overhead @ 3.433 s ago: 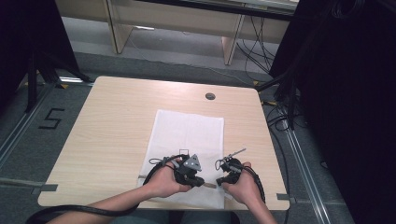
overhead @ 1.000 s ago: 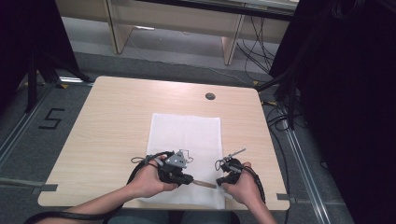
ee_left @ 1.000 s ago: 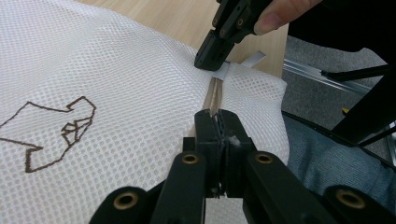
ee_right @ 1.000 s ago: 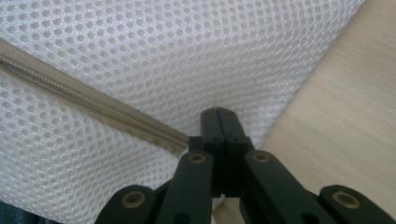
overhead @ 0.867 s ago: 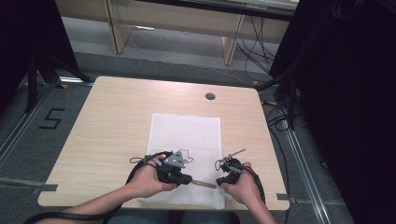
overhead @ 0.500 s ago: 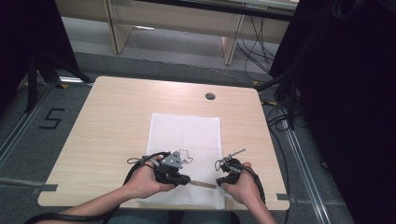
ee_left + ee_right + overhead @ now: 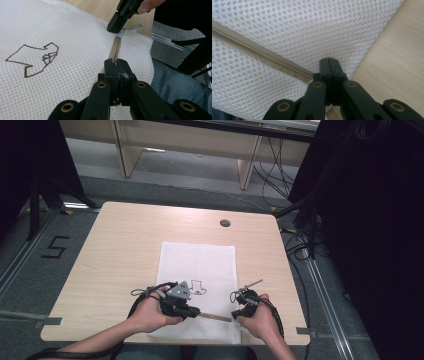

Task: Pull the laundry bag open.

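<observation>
A white mesh bag (image 7: 200,260) lies flat on the wooden table (image 7: 120,245), with a small brown drawing (image 7: 199,287) on it. A beige zipper (image 7: 215,316) runs along its near edge. My left gripper (image 7: 197,311) is shut on the zipper at its left end; in the left gripper view the closed jaws (image 7: 116,65) pinch the zipper line (image 7: 115,48). My right gripper (image 7: 234,316) is shut on the bag at the zipper's right end, gripping a white tab (image 7: 125,32). In the right gripper view its tips (image 7: 328,61) meet the zipper (image 7: 262,58) at the bag's edge.
A round cable hole (image 7: 225,223) sits in the table's far side. Bare wood (image 7: 392,62) lies right of the bag. The table's near edge is just behind both hands, and the person's knee in jeans (image 7: 175,85) is below it. Cables (image 7: 300,245) hang at the right.
My left gripper has slid to the left along the near edge of the bag, and a longer stretch of zipper shows between the two grippers. The right gripper has stayed put.
</observation>
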Tool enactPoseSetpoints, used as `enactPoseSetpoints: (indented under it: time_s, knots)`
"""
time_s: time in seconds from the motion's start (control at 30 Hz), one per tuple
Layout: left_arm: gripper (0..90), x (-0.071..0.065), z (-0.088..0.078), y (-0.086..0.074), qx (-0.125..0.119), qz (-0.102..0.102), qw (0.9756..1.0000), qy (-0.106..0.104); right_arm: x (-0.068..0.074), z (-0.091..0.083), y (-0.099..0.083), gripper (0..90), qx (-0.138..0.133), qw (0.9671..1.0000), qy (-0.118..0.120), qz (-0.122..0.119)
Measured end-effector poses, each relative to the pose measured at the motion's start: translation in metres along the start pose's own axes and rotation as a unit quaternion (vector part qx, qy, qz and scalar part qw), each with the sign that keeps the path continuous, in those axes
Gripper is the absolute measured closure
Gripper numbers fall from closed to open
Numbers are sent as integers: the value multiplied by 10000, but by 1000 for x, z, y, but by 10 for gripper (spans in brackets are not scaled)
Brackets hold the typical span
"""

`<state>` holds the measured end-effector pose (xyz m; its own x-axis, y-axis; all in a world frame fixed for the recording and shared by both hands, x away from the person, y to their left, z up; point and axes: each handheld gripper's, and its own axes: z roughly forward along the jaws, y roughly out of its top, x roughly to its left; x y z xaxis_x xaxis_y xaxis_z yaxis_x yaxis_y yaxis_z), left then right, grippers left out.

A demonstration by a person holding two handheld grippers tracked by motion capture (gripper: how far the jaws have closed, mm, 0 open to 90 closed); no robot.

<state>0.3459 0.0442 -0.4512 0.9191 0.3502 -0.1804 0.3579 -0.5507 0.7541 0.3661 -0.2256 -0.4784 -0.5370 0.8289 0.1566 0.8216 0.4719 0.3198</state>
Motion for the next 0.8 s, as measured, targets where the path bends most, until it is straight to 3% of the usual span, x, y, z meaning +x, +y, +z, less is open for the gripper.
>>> enactPoseSetpoints:
  time_s: [0.1,0.13,0.2,0.27,0.3,0.37,0.43,0.53,0.7,0.8]
  knots:
    - [875,0,-1,-1,-50,-75,10000,-25,-1,1,0,900,-36,10000,34,-62]
    - [875,1,-3,-1,-20,44,10000,-13,0,0,0,900,-13,10000,28,-20]
    - [875,-1,-3,-2,-26,-31,10000,7,0,0,0,900,-18,10000,27,-26]
    - [875,1,-4,-3,-35,60,10000,0,0,0,0,900,-20,10000,30,-30]
    - [875,0,-4,-4,-70,-79,9999,-13,-1,0,0,900,-17,10000,32,-24]
    - [875,2,-6,-4,-42,51,10000,-13,-1,0,0,900,-19,10000,34,-26]
    - [875,1,-6,-5,-84,-82,9999,-7,-1,0,0,900,-19,10000,31,-28]
    - [875,2,-8,-6,-60,-13,10000,1,-1,0,0,900,-28,10000,37,-27]
    - [875,1,-8,-8,-92,-94,9999,-54,-1,0,0,900,-22,10000,53,-15]
    - [875,1,-8,-9,-95,-58,9999,-49,-2,1,0,900,-69,9999,75,-131]
